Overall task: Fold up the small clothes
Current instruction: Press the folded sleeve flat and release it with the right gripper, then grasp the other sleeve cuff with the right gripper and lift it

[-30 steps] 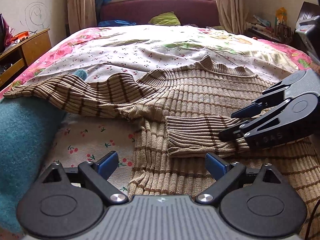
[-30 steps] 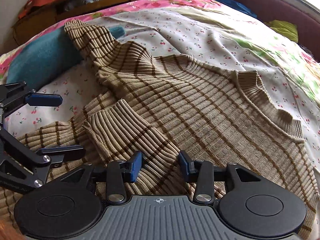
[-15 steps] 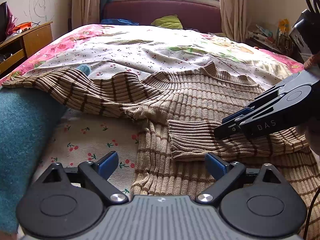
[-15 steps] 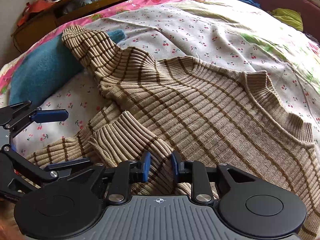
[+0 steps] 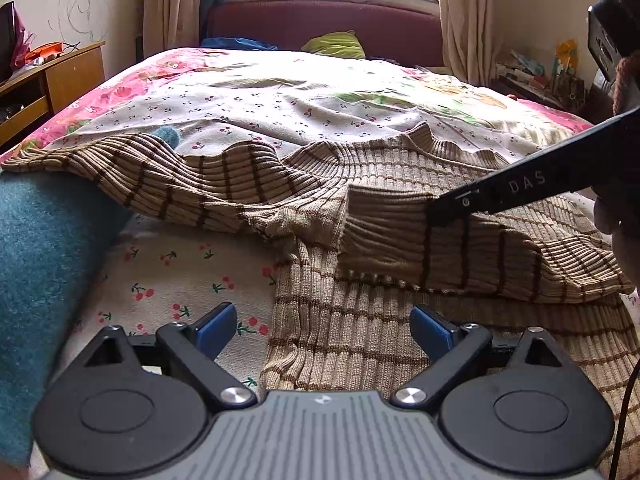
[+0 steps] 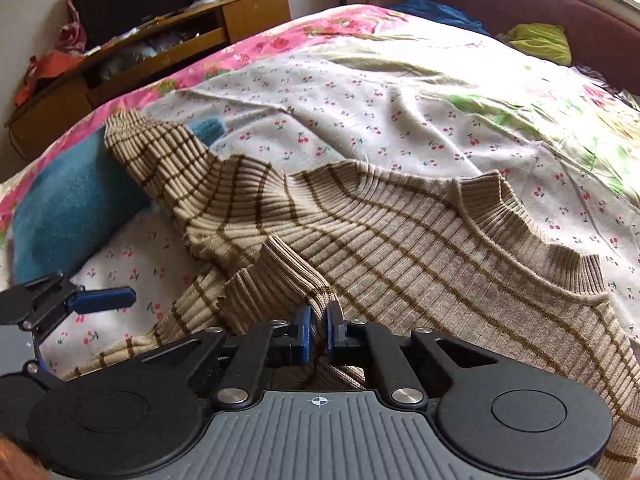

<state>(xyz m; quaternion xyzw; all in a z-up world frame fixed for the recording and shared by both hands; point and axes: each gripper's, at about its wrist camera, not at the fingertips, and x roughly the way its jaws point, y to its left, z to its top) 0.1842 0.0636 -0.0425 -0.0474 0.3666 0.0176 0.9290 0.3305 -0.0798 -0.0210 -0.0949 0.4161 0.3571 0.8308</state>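
A tan ribbed sweater (image 5: 400, 184) with brown stripes lies spread on the bed; it also shows in the right wrist view (image 6: 400, 240). Its right sleeve (image 5: 400, 236) is folded across the body, cuff toward the left. My right gripper (image 6: 317, 334) is shut on that sleeve (image 6: 280, 276) and holds it raised a little; it also shows in the left wrist view (image 5: 444, 212). My left gripper (image 5: 322, 326) is open and empty, low over the sweater's hem. The other sleeve (image 5: 120, 164) stretches left over a teal garment.
A teal fuzzy garment (image 5: 44, 248) lies at the bed's left edge under the sleeve. The cherry-print sheet (image 5: 256, 112) covers the bed. A wooden cabinet (image 6: 160, 52) stands left of the bed, the maroon headboard (image 5: 320, 20) at the far end.
My right gripper has closed on the folded sleeve and lifted it slightly. My left gripper has stayed open in about the same place.
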